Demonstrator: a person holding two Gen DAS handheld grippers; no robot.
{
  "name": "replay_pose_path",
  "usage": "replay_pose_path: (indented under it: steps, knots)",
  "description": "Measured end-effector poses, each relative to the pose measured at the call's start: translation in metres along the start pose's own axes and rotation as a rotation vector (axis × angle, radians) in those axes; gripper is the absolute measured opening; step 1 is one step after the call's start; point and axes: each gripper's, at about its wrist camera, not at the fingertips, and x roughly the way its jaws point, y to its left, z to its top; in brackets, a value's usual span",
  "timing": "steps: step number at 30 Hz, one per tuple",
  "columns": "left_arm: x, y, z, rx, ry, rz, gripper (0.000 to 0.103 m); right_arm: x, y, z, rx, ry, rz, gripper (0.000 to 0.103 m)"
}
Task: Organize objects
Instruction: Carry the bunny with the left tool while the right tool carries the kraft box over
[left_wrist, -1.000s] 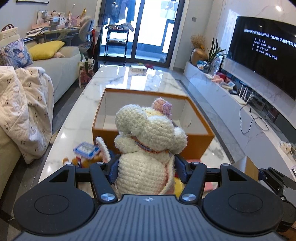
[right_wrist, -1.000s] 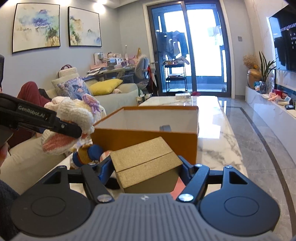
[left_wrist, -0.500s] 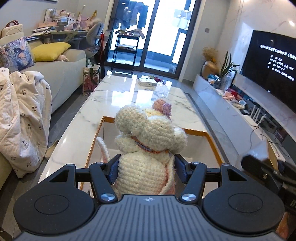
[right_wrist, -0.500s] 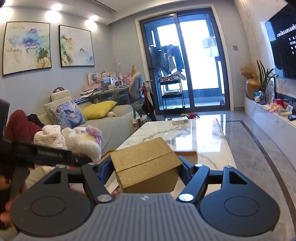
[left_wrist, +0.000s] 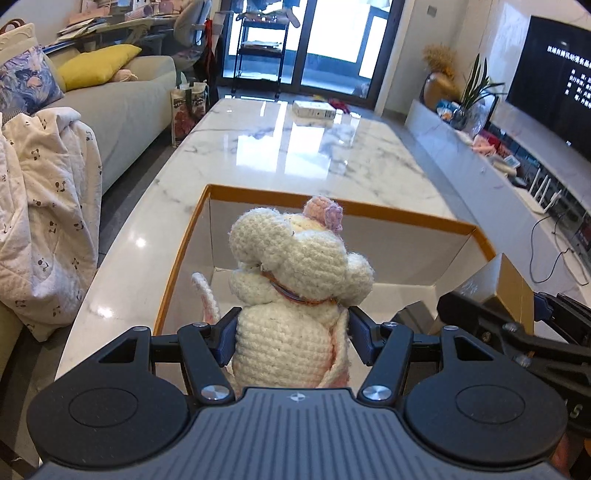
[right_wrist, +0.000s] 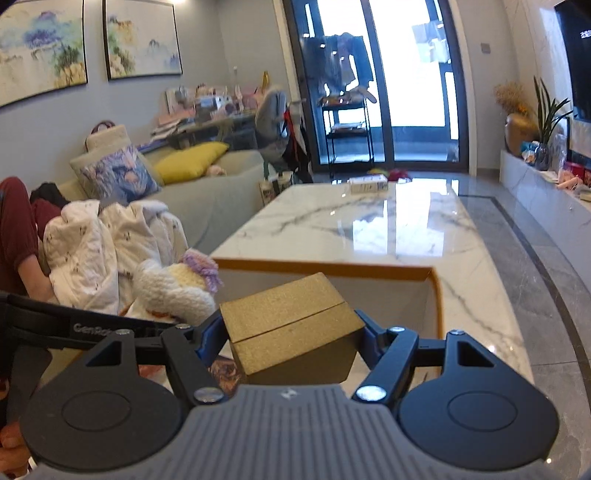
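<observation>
Crocheted toy (left_wrist: 295, 291) sits upright, clamped at its body between the fingers (left_wrist: 227, 338) of the left gripper (left_wrist: 291, 338), held above the open orange box (left_wrist: 177, 273) near its left wall. Beside it, the right gripper (right_wrist: 291, 334) squeezes a tilted gold box (right_wrist: 291, 332) over the same container's right side, which rests on the marble table (left_wrist: 295, 147).

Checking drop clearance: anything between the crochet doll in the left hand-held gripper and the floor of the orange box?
Nothing visible. The left hand-held gripper holds the crochet doll over the open orange box; the white floor showing past the doll is bare. The gold box in the right hand-held gripper hangs at the right wall, beside the doll, not under it.
</observation>
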Motion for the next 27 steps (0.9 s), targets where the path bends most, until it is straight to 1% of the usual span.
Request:
replay_pose_path:
  steps: [6,11,17,19,24,27]
  knots:
    - [0.009,0.004,0.0,-0.002,0.034,0.017,0.071,0.009,0.009,-0.012,-0.027,0.039,0.019,0.072]
    - [0.011,0.002,0.003,0.012,0.039,0.039,0.071,0.016,0.016,-0.018,-0.053,0.073,0.03,0.072]
    - [0.008,-0.002,0.004,0.035,0.036,0.039,0.071,0.017,0.025,-0.023,-0.076,0.092,0.054,0.072]
    - [0.008,-0.002,0.005,0.037,0.039,0.03,0.071,0.018,0.028,-0.022,-0.081,0.102,0.076,0.072]
    - [0.012,-0.004,0.007,0.04,0.051,0.021,0.071,0.019,0.031,-0.02,-0.108,0.127,0.065,0.072]
    - [0.016,-0.008,0.006,0.053,0.059,0.028,0.071,0.02,0.033,-0.017,-0.147,0.144,0.042,0.072]
